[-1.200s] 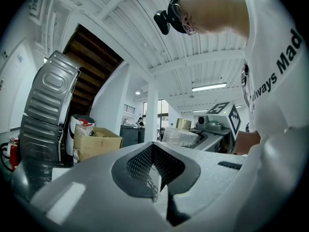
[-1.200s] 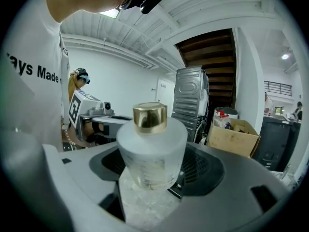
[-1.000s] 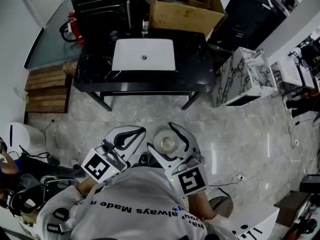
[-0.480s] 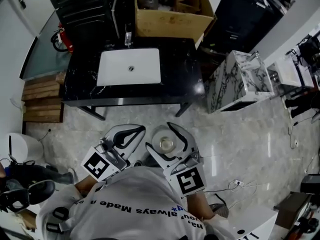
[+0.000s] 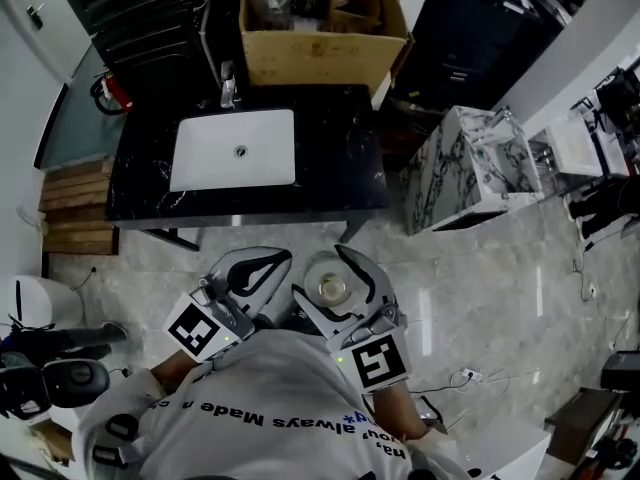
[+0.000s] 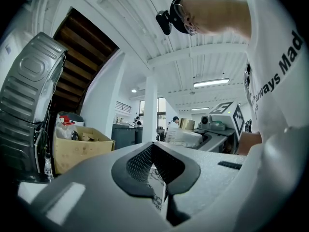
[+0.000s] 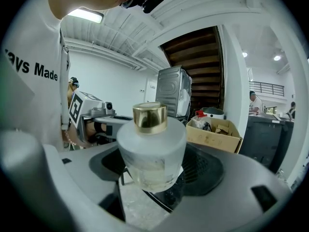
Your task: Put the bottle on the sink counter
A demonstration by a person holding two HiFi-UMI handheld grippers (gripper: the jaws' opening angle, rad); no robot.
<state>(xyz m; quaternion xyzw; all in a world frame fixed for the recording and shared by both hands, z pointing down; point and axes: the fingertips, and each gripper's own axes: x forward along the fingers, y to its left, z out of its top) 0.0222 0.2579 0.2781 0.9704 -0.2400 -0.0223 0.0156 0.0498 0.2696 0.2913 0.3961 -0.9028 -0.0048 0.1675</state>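
Nearest to the head view, a person's white printed shirt [image 5: 270,398] was seen from above, with a gripper held out from each side over a pale marble floor [image 5: 480,268]. On the person's right, the right gripper [image 5: 322,273] was closed around a bottle [image 5: 333,288], which was held upright above the floor and well apart from the counter. In the right gripper view the bottle [image 7: 151,151] was shown as a squat frosted glass body with a gold cap [image 7: 150,116], pressed between the two dark pads of the right gripper [image 7: 154,178] (a little clear liquid could be made out inside). On the person's left, the left gripper [image 5: 278,261] was held beside it, touching nothing. In its own view the left gripper [image 6: 157,168] was seen with its jaws brought together and nothing between them.

Farther off, a black sink counter [image 5: 340,158] was set across the top of the view, with a white basin [image 5: 235,150] sunk into it and a faucet [image 5: 228,86] at the basin's far edge. Behind the counter an open cardboard box [image 5: 320,18] was placed, and to the counter's right a marble-patterned cabinet [image 5: 470,163].
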